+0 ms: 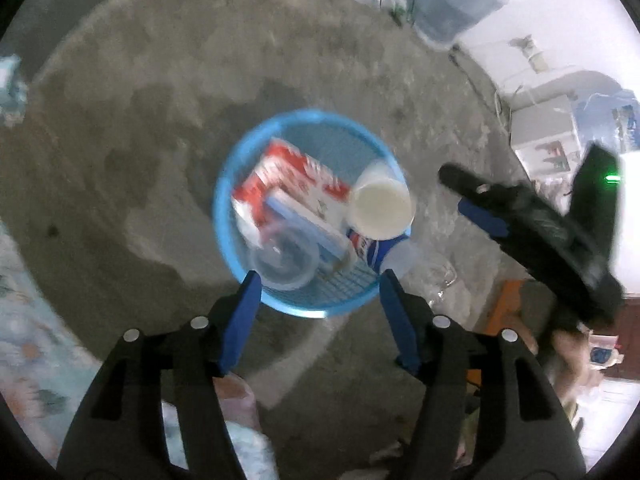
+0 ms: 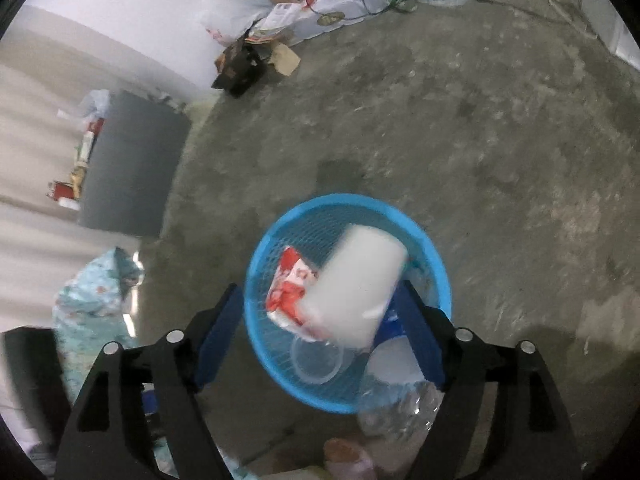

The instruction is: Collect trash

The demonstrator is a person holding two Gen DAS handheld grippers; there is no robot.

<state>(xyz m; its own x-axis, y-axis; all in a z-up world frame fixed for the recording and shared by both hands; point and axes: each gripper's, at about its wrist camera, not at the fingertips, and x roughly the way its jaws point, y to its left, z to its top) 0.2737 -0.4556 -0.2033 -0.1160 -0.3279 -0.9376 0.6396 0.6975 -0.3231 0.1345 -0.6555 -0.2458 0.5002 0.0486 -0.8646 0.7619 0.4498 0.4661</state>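
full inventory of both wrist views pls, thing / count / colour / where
basket: 1, blue mesh, on the concrete floor under both grippers
carton: 1, red and white, lying inside the basket
white cup: 1, tilted over the basket, blurred, touching neither gripper
clear cup: 1, transparent, in the basket at its near side
plastic bottle: 1, clear with blue label, leaning over the basket's near rim
water jug: 1, pale blue, far by the wall
grey cabinet: 1, against the left wall
patterned cloth: 1, teal print, on the floor at left
left gripper: black with blue pads, open
right gripper: same build, open
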